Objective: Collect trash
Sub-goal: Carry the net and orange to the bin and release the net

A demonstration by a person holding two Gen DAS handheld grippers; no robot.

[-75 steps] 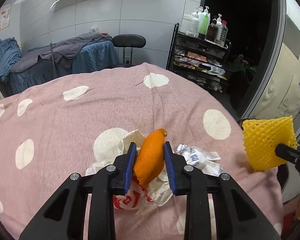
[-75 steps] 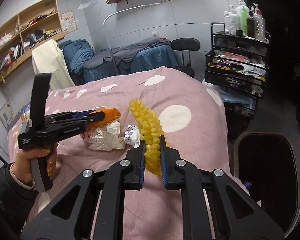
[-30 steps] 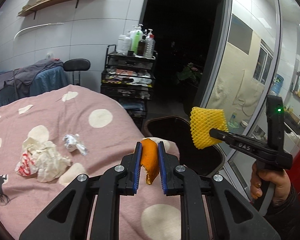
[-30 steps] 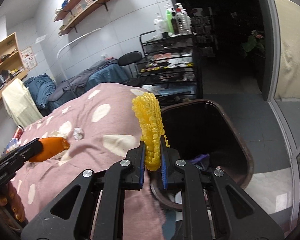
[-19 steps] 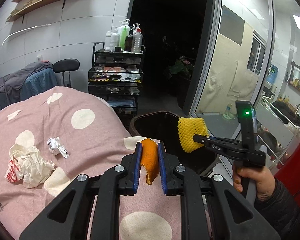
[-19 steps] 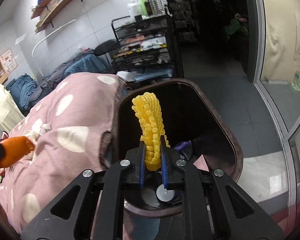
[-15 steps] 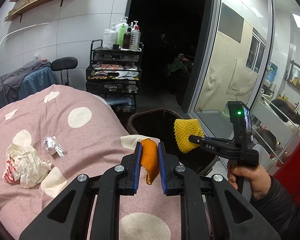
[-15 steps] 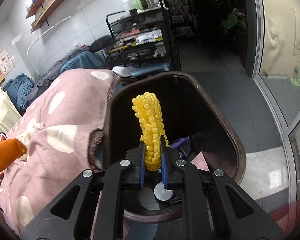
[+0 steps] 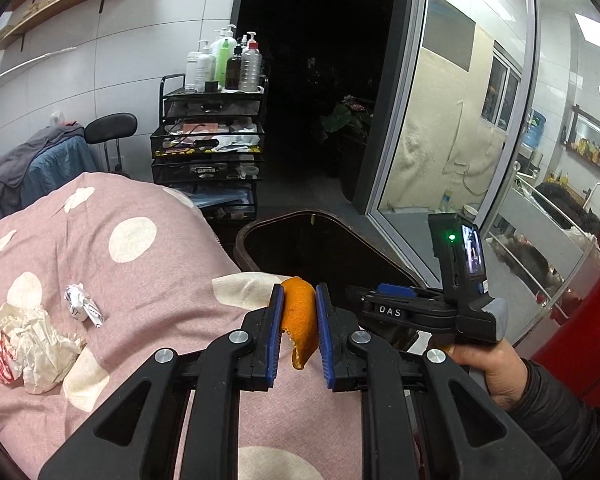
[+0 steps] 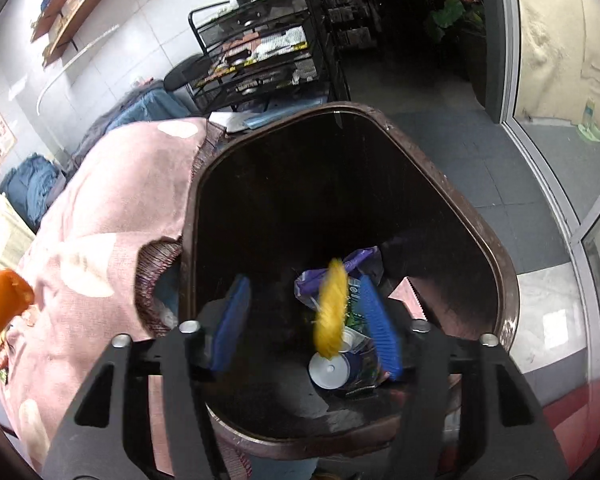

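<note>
My left gripper is shut on an orange peel above the edge of the pink dotted bedspread, just short of the dark brown trash bin. My right gripper is open over the bin. The yellow foam net is loose between its fingers, blurred, dropping into the bin. The peel also shows at the left edge of the right wrist view. The right gripper's body shows in the left wrist view.
Crumpled white paper with red print and a small crumpled wrapper lie on the bedspread. The bin holds a can and purple packaging. A black wire cart with bottles stands behind; a glass door is right.
My right gripper moved lower over the bin and opened, letting go of the yellow foam net, which is falling. My left gripper with the peel stayed near the bed edge.
</note>
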